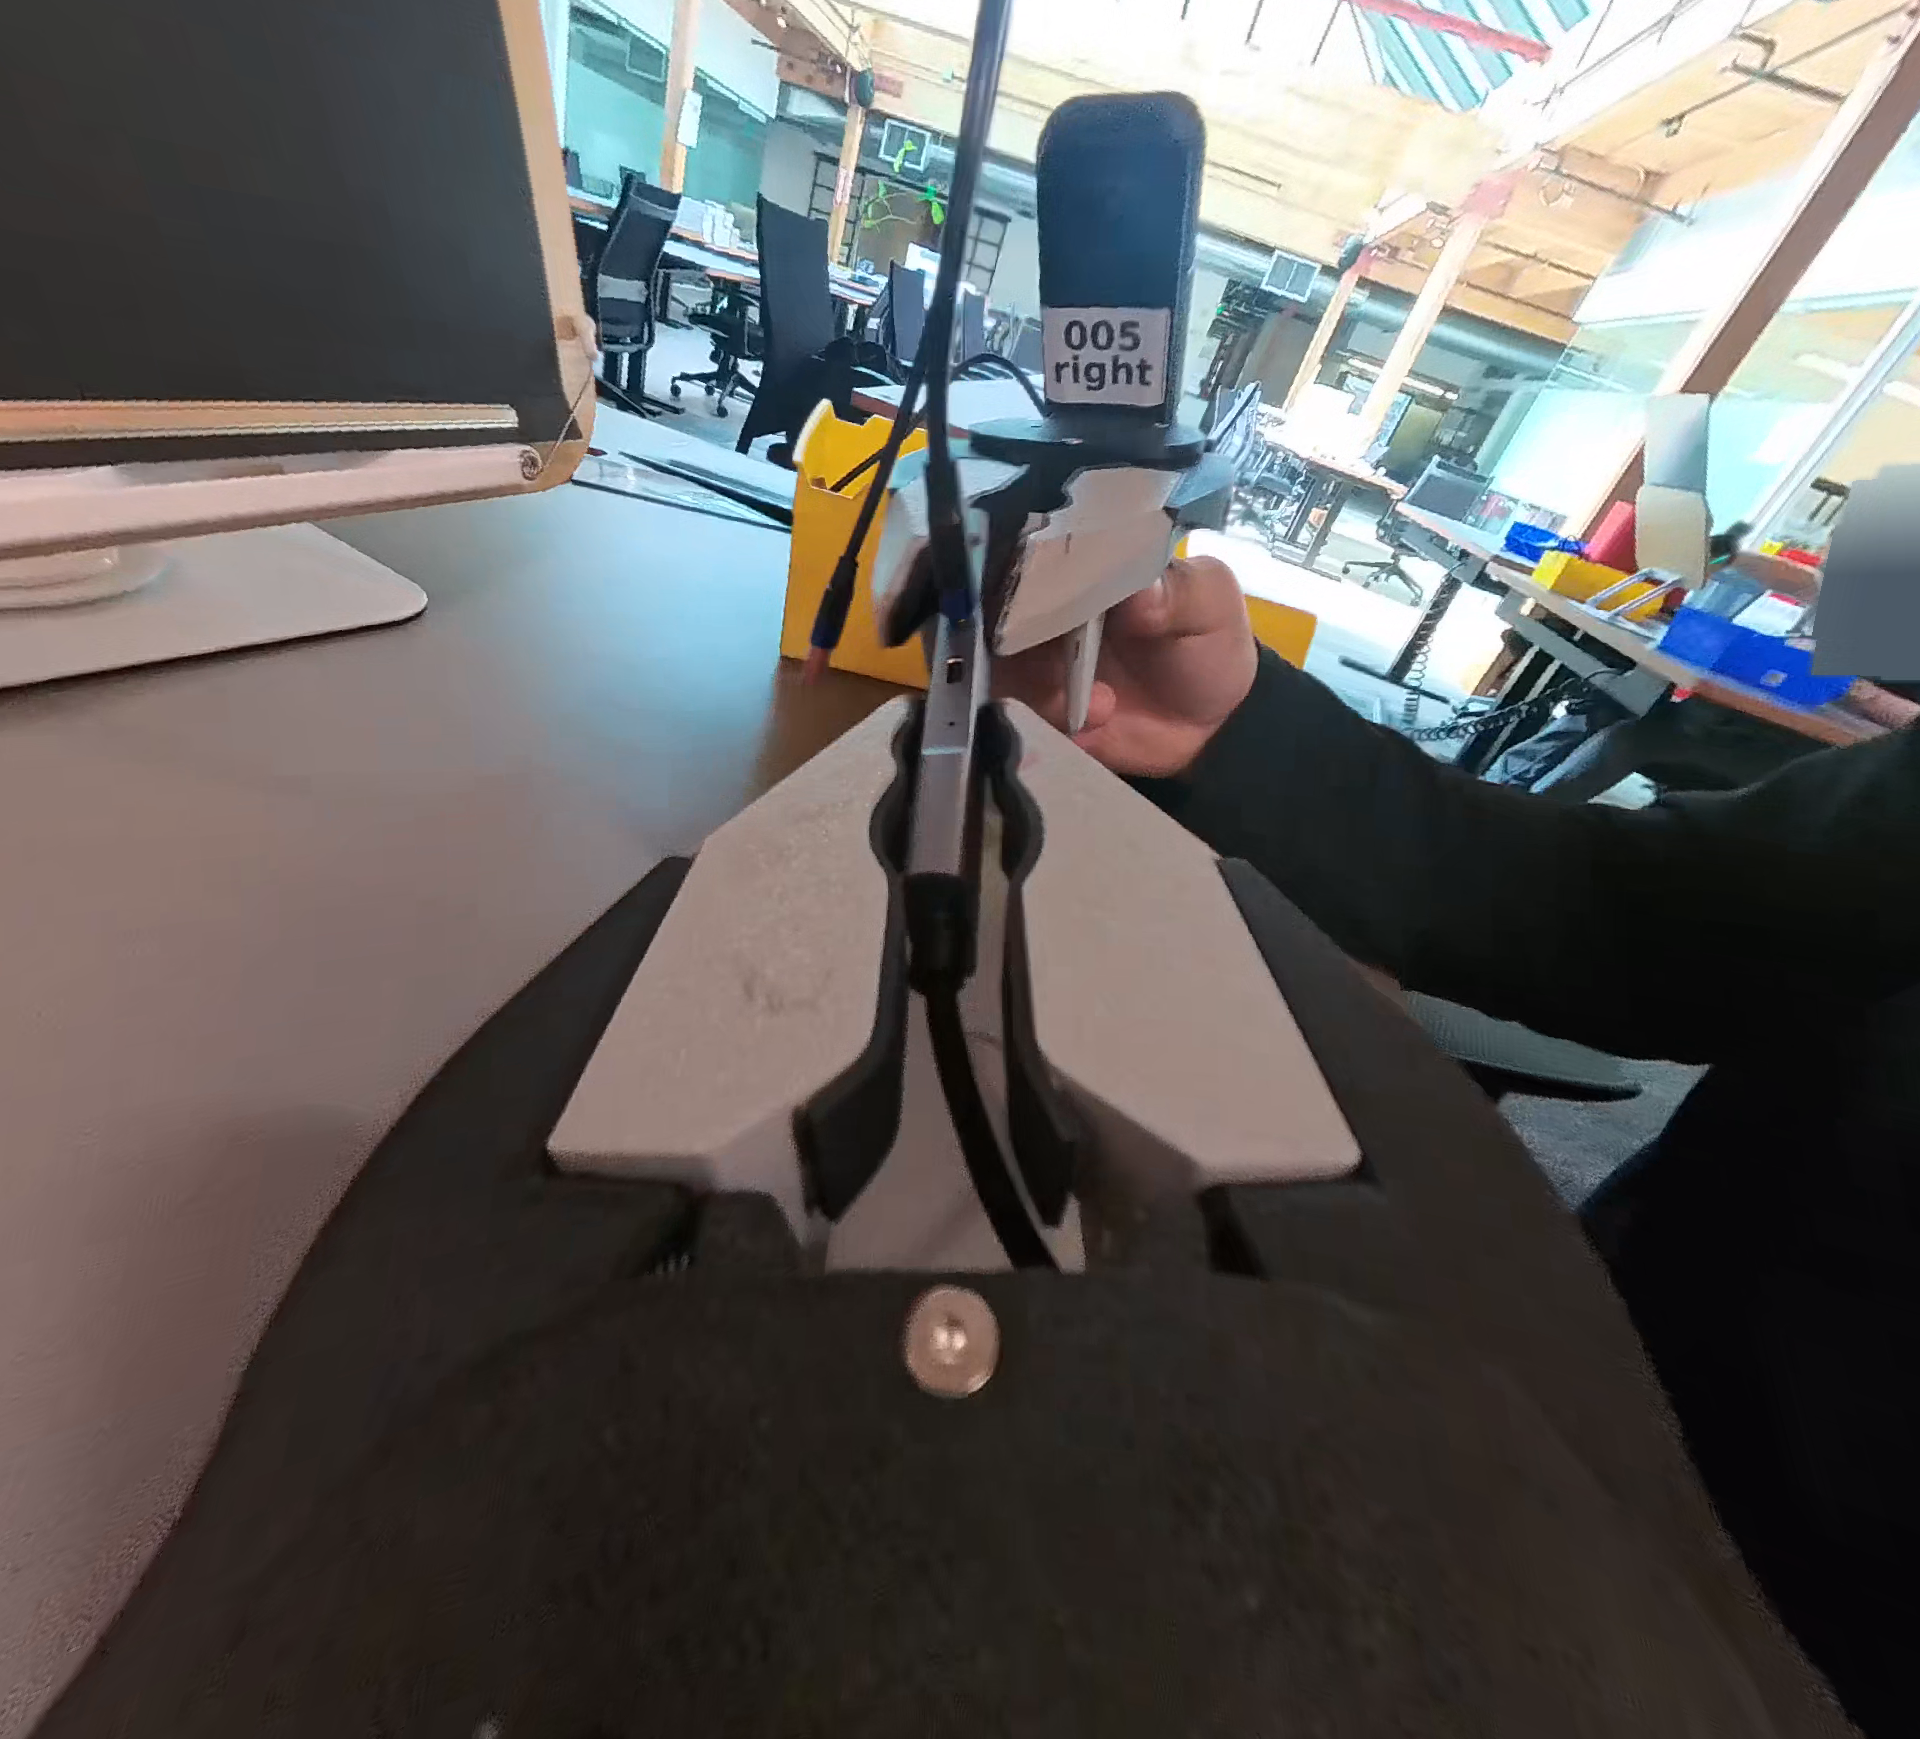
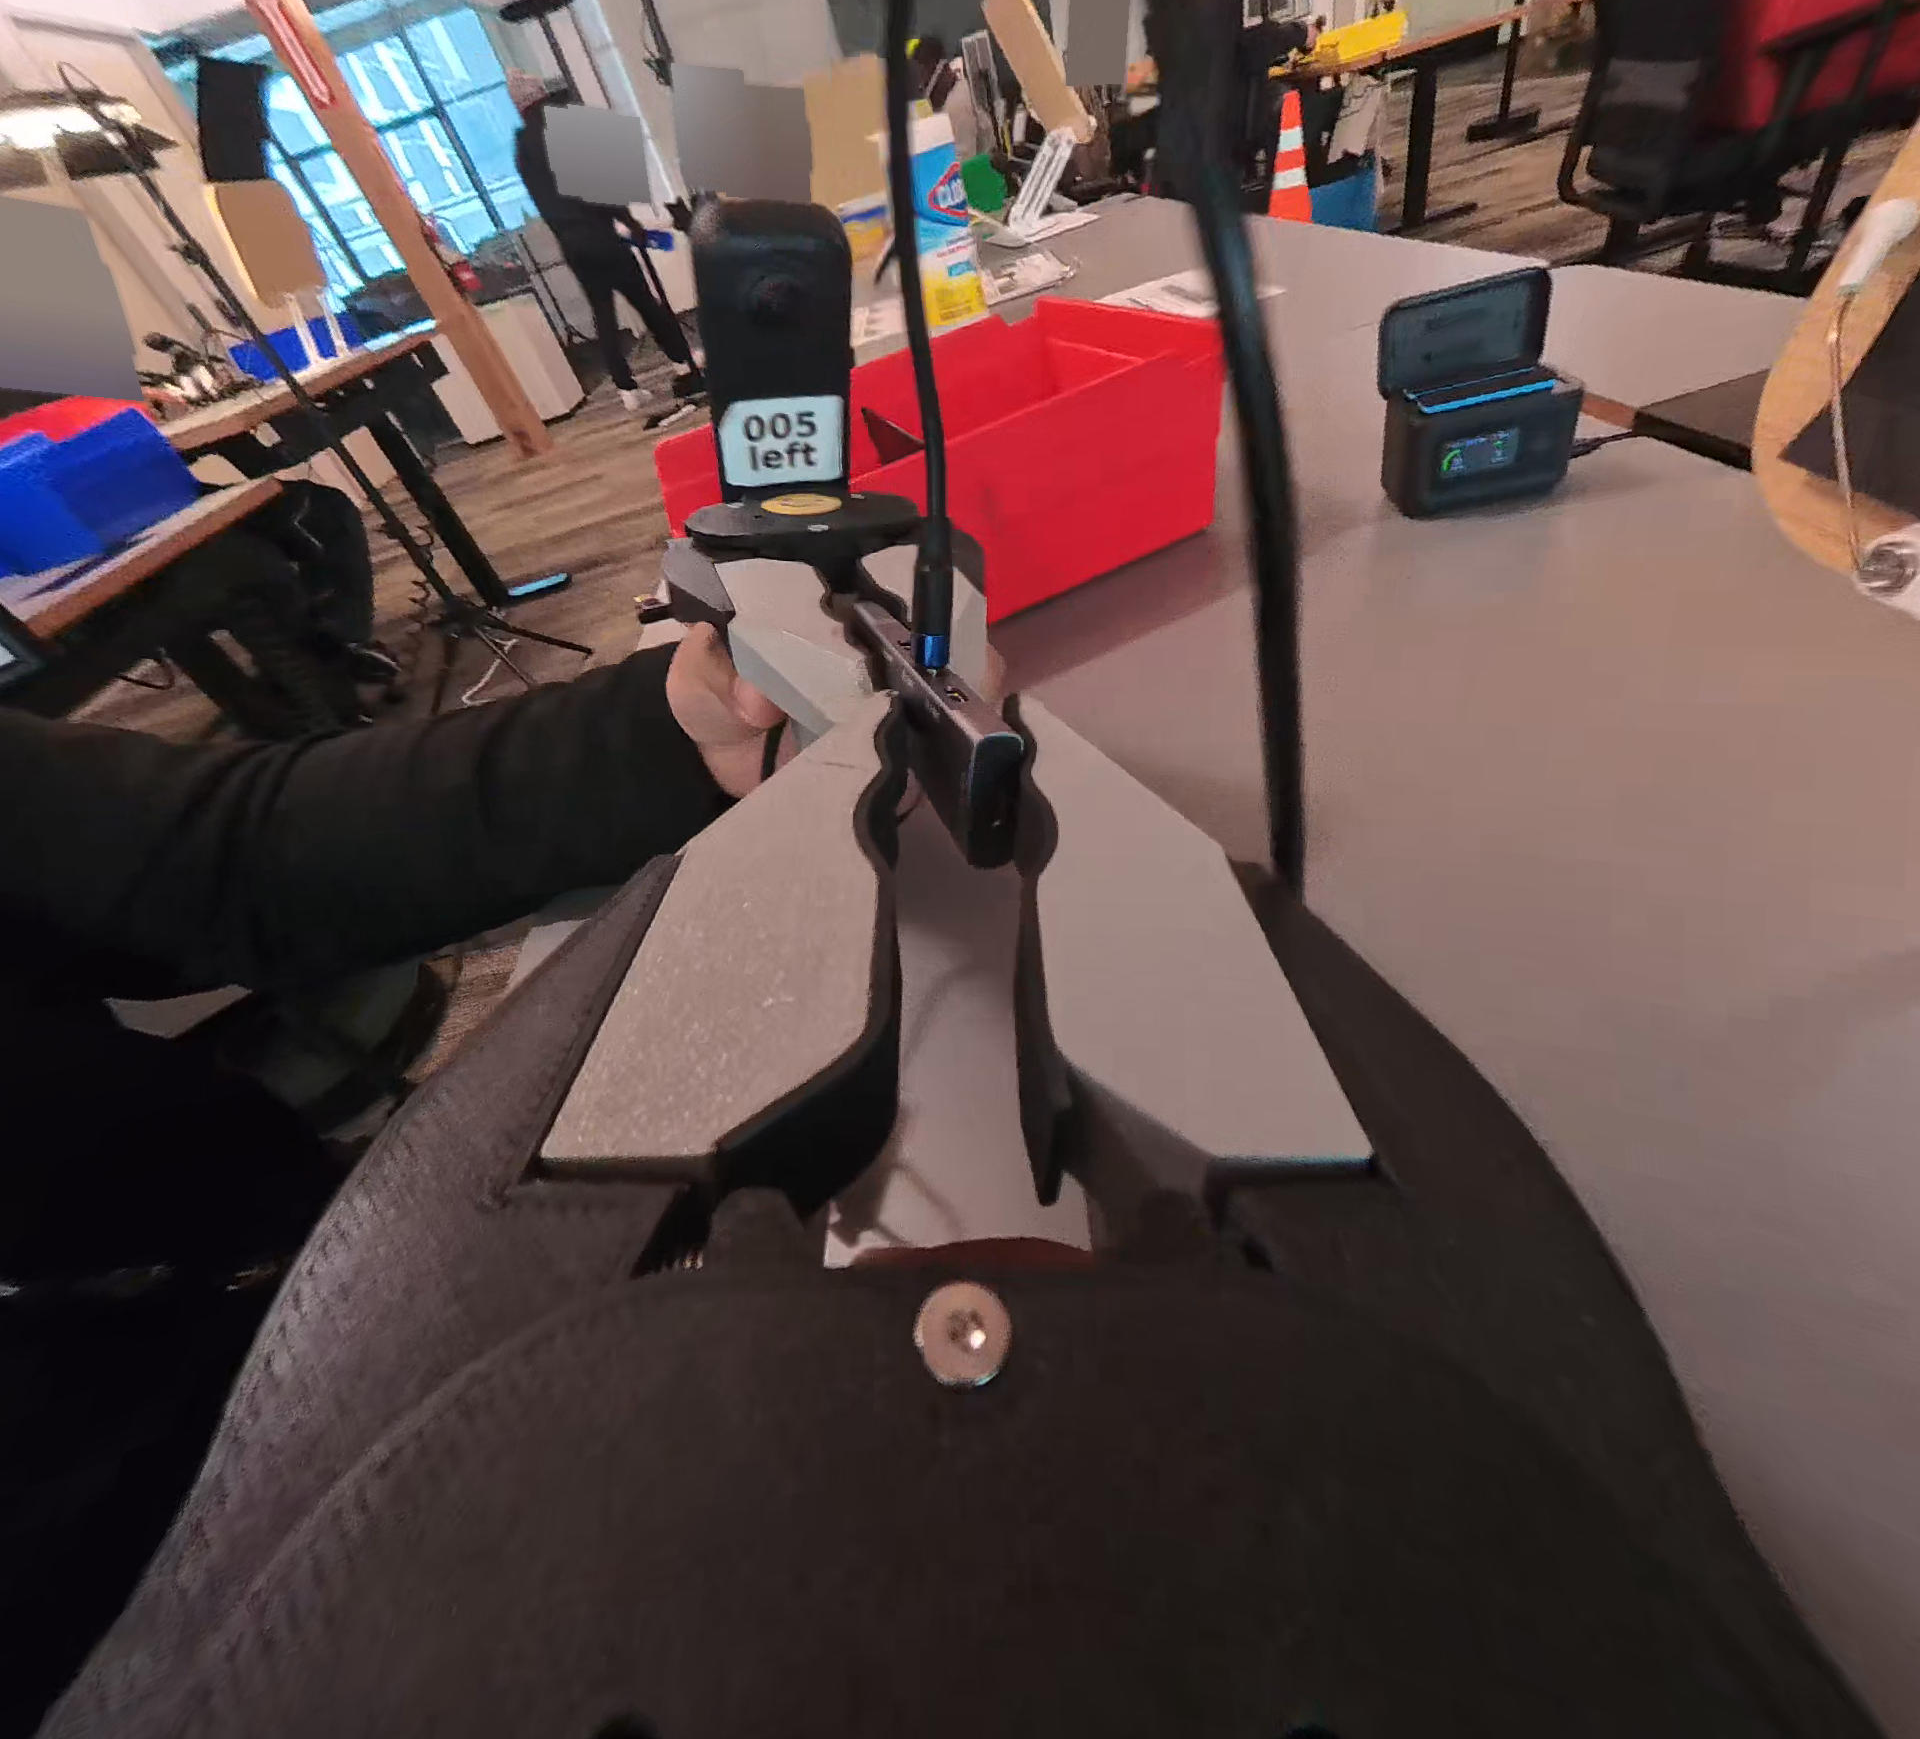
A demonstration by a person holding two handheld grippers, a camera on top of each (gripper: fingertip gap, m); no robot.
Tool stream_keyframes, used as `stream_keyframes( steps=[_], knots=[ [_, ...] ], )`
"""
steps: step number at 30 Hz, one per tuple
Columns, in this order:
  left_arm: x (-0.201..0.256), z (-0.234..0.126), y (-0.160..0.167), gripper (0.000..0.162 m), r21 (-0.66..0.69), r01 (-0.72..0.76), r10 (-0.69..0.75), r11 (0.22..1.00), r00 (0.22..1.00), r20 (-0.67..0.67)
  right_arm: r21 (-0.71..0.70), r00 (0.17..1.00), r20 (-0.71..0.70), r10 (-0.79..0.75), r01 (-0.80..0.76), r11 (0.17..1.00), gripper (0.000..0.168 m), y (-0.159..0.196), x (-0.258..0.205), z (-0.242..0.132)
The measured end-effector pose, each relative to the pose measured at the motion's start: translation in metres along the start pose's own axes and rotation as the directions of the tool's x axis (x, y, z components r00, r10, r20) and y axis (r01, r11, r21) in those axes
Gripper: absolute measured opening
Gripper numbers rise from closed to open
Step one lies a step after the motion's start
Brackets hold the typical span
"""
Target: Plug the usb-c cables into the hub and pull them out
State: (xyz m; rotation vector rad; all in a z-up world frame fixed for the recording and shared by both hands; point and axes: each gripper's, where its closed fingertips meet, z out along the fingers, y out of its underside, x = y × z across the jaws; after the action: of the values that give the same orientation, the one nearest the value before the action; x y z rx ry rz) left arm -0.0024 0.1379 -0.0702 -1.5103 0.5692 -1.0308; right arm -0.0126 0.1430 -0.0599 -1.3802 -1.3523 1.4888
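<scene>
Hub (image 1: pixel 951 754) held in mid-air above the grey counter (image 1: pixel 364 858), edge-on and clamped between the fingers of the left gripper (image 1: pixel 951 733). In the right wrist view the same hub (image 2: pixel 940 713) is seen as a slim grey bar reaching from the left gripper (image 2: pixel 862 619) toward the camera, its near end lying between the fingers (image 2: pixel 748 962) of the right gripper (image 2: pixel 951 764).

The right gripper's fingers are drawn narrow around that near end, but whether they actually press on it cannot be told from either view.

One cable (image 2: pixel 909 235) is seated in a port on the hub's upper edge through a plug (image 2: pixel 932 619) with a blue collar; the cord rises in a tall loop and comes down past the right gripper. In the left wrist view the plug (image 1: pixel 951 588) is partly hidden by the right gripper (image 1: pixel 977 598), and the hub's own tail (image 1: pixel 966 1066) is seen running back between the left fingers.

A yellow bin (image 1: pixel 831 567), a monitor (image 1: pixel 260 131), a red bin (image 2: pixel 1039 442) and a small charging case (image 2: pixel 1475 401) stand on the counter behind.

The step in hand is judged to be the pull-out of the seated cable, or the instant just after insertion. The next move would call for the hub to be kept steady while the blue-collared plug is gripped and drawn straight out along the port's axis, without bending.
</scene>
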Motion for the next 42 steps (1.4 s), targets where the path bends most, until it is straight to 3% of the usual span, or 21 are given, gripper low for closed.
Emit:
stream_keyframes(
  steps=[2,9,15,22,25,28,30,35,38,40,42],
  knots=[
    [-0.005,-0.003,-0.005,0.023,0.033,0.026,-0.027,0.999,1.0,0.014,0.058,0.999,0.037,0.007,-0.009,0.998,0.006,-0.01,-0.007,-0.004],
    [-0.017,-0.021,-0.033,0.033,0.186,-0.043,0.019,0.982,0.992,0.128,0.141,0.996,-0.086,-0.036,0.048,0.989,0.006,-0.042,-0.01,-0.033],
    [-0.038,-0.026,-0.033,0.026,0.149,-0.153,0.097,0.977,0.94,0.328,0.105,0.934,-0.312,-0.174,0.216,0.971,0.006,-0.118,-0.026,-0.106],
    [-0.047,-0.03,-0.031,0.026,0.133,-0.145,0.086,0.981,0.924,0.373,0.009,0.693,-0.662,-0.285,0.387,0.922,0.006,-0.226,-0.003,-0.245],
    [-0.052,-0.03,-0.025,0.023,0.091,-0.153,0.104,0.984,0.908,0.405,-0.112,0.561,-0.754,-0.341,0.402,0.909,0.006,-0.251,0.008,-0.304],
    [-0.052,-0.024,-0.018,0.022,0.044,-0.166,0.135,0.985,0.905,0.403,-0.331,0.385,-0.819,-0.424,0.286,0.899,0.006,-0.24,0.039,-0.361],
    [-0.052,-0.02,-0.013,0.021,0.001,-0.185,0.168,0.983,0.895,0.413,-0.409,0.35,-0.822,-0.449,0.186,0.893,0.006,-0.219,0.057,-0.385],
    [-0.051,-0.014,-0.005,0.02,-0.049,-0.206,0.208,0.977,0.89,0.406,-0.477,0.531,-0.75,-0.394,-0.022,0.878,0.006,-0.125,0.106,-0.359],
    [-0.052,-0.017,-0.005,0.019,-0.05,-0.211,0.213,0.976,0.884,0.417,-0.45,0.734,-0.653,-0.186,-0.178,0.875,0.006,-0.048,0.124,-0.32],
    [-0.054,-0.019,-0.005,0.018,-0.043,-0.204,0.202,0.978,0.883,0.425,-0.483,0.767,-0.641,-0.039,-0.363,0.797,0.006,0.01,0.134,-0.317],
    [-0.055,-0.018,-0.005,0.017,-0.035,-0.187,0.185,0.982,0.889,0.419,-0.482,0.73,-0.677,0.095,-0.537,0.692,0.006,0.053,0.139,-0.325]
  ],
)
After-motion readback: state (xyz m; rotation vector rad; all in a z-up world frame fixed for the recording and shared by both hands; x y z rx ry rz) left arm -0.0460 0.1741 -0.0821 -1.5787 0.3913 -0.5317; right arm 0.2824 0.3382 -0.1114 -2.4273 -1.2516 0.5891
